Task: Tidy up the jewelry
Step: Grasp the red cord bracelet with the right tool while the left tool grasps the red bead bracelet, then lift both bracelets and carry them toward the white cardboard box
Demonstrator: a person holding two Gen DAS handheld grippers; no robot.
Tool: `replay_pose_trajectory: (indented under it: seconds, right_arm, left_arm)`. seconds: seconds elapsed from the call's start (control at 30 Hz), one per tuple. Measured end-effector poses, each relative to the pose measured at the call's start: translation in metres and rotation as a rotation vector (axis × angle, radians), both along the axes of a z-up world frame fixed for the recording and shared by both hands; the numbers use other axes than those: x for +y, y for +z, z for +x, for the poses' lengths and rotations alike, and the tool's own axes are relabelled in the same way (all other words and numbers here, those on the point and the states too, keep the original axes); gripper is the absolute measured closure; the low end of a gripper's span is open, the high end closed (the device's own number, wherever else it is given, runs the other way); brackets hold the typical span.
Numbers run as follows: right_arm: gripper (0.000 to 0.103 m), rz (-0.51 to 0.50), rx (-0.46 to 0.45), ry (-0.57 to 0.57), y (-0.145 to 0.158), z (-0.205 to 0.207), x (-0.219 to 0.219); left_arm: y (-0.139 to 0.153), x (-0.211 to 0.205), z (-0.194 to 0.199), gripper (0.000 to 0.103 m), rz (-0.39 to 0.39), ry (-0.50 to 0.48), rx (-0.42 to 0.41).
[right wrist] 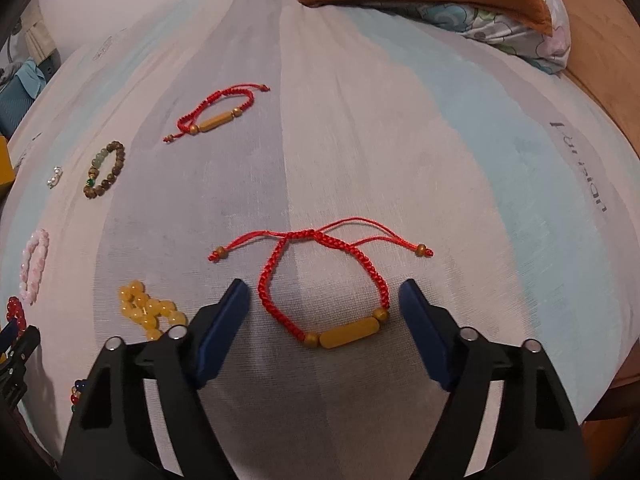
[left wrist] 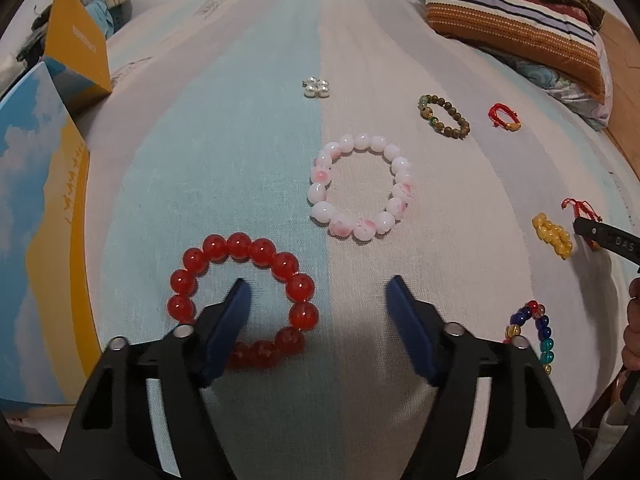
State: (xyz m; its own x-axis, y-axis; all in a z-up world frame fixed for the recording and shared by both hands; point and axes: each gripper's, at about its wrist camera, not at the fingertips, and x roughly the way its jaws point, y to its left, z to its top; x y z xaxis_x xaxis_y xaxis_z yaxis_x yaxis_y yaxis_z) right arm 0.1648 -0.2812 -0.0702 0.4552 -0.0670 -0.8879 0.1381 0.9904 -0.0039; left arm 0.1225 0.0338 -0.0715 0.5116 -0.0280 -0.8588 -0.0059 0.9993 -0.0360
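Left wrist view, left tool (left wrist: pixel 318 292): blue pads parted; one pad sits inside the ring of the red bead bracelet (left wrist: pixel 240 300), the other on bare sheet, gripping nothing.
Right wrist view, right tool (right wrist: pixel 322 294): pads apart, straddling the red cord bracelet (right wrist: pixel 324 292) with its smooth tan tube bead; neither pad touches it.
Red bead bracelet: big glossy round beads, lying flat near the bed's left side.
Bed sheet (left wrist: pixel 240 140): woven, striped pale blue, grey and cream, with open cloth between pieces.
Near neighbours: multicoloured glass bead bracelet (left wrist: pixel 536 332), bunched yellow beads (right wrist: pixel 150 310).
Middle: pink-and-white bead bracelet (left wrist: pixel 360 188), a neat open circle.
Farther: brown wooden bead bracelet (left wrist: pixel 444 116), second red cord bracelet (right wrist: pixel 218 114), pearl cluster (left wrist: pixel 317 87).
Edges: sky-print box (left wrist: pixel 36 220) at left, striped pillow (left wrist: pixel 516 20) at the far end.
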Motion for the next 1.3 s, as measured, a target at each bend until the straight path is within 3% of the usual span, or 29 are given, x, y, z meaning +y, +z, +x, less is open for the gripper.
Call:
replay_pose_trajectory:
  seconds: [0.13, 0.3, 0.47, 0.7, 1.03, 1.1, 1.17, 1.23, 1.3]
  right_arm:
    - [0.045, 0.010, 0.004, 0.009, -0.002, 0.000, 0.001]
    - [0.068, 0.011, -0.002, 0.002, -0.001, -0.001, 0.002]
    - [0.081, 0.018, -0.016, -0.006, 0.002, -0.003, 0.003]
    - [0.086, 0.025, -0.056, -0.016, 0.010, -0.011, 0.005]
    - [0.086, 0.022, -0.094, -0.010, 0.021, -0.016, 0.005]
    - [0.086, 0.020, -0.095, -0.004, 0.021, -0.016, 0.006]
    - [0.086, 0.018, -0.092, 0.004, 0.021, -0.017, 0.008]
    - [0.086, 0.015, -0.089, 0.009, 0.020, -0.017, 0.010]
    - [0.086, 0.013, -0.086, 0.014, 0.019, -0.017, 0.012]
  left_arm:
    - [0.002, -0.002, -0.003, 0.060, -0.002, -0.014, -0.003]
    - [0.005, -0.004, -0.007, 0.077, 0.005, -0.035, -0.009]
    - [0.008, -0.003, -0.010, 0.084, -0.004, -0.043, -0.012]
    - [0.016, -0.004, -0.014, 0.089, -0.019, -0.051, -0.036]
    - [0.020, -0.001, -0.014, 0.089, -0.024, -0.049, -0.044]
    - [0.020, 0.000, -0.014, 0.087, 0.008, -0.035, -0.049]
    - [0.018, 0.004, -0.013, 0.079, 0.019, -0.010, -0.051]
    - [0.015, 0.006, -0.011, 0.051, 0.012, -0.005, -0.046]
    - [0.013, 0.005, -0.011, 0.049, 0.019, -0.011, -0.049]
